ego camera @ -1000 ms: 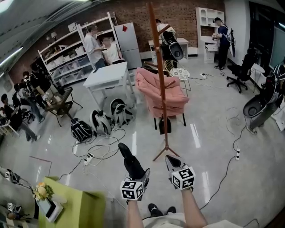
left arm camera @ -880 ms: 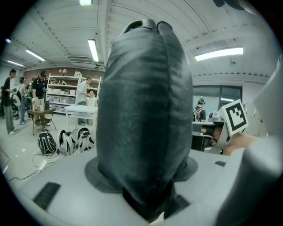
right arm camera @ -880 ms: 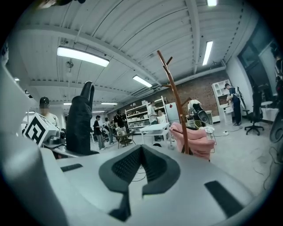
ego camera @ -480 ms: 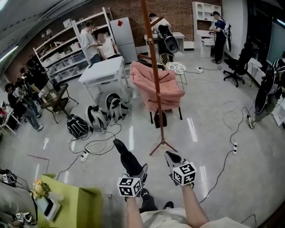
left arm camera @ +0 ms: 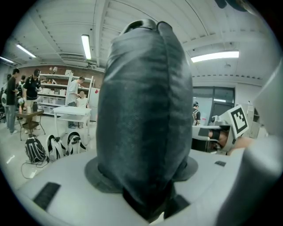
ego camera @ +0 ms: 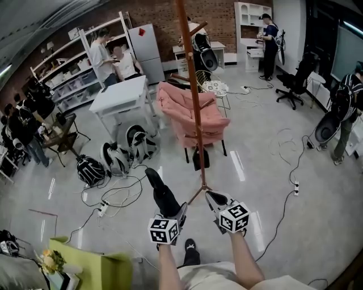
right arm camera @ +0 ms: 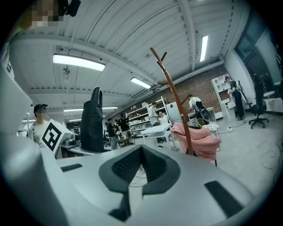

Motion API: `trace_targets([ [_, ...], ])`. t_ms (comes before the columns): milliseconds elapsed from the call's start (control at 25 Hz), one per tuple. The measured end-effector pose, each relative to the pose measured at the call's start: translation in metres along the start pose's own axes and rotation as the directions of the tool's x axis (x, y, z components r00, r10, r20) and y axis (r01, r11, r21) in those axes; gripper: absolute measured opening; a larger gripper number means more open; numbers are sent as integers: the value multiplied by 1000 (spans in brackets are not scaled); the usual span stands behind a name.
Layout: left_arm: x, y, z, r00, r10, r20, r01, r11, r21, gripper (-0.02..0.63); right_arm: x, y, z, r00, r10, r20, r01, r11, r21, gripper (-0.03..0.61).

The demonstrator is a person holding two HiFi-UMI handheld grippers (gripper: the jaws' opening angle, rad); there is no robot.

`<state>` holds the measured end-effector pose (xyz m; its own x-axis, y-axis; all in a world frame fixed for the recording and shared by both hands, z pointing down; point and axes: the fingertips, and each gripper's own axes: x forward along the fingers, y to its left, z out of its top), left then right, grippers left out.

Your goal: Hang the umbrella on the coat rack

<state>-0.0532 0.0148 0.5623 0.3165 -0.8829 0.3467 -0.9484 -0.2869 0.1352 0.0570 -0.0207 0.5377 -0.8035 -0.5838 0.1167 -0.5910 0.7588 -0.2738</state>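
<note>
Head view: the left gripper (ego camera: 173, 214) holds a folded black umbrella (ego camera: 161, 192) angled forward, with the coat rack (ego camera: 193, 102) standing just ahead to its right. Left gripper view: its fingers clamp the umbrella's lower end. Right gripper view: the right gripper (right arm camera: 141, 154) has closed, empty fingers and faces the coat rack.

Busy workshop floor below a brick wall (ego camera: 156, 14)

A pink armchair (ego camera: 193, 116) stands near a white worktop (ego camera: 122, 96). Backpacks (ego camera: 116, 158) sit on the floor beside tangled cables (ego camera: 122, 192). A fridge (ego camera: 143, 45) and shelves (ego camera: 62, 68) line the back, with people (ego camera: 102, 56) standing there. An office chair (ego camera: 292, 82) sits at the right.
</note>
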Motion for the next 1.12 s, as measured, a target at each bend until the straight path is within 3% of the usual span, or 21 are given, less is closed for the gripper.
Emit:
trace_targets([
  [760, 64, 71, 22, 991, -132, 3, 132, 991, 6, 259, 79, -34, 2, 991, -137, -1, 137, 990, 22, 3],
  [1120, 62, 95, 19, 989, -150, 18, 150, 988, -29, 259, 74, -38, -2, 979, -205, 11, 204, 978, 48, 3],
])
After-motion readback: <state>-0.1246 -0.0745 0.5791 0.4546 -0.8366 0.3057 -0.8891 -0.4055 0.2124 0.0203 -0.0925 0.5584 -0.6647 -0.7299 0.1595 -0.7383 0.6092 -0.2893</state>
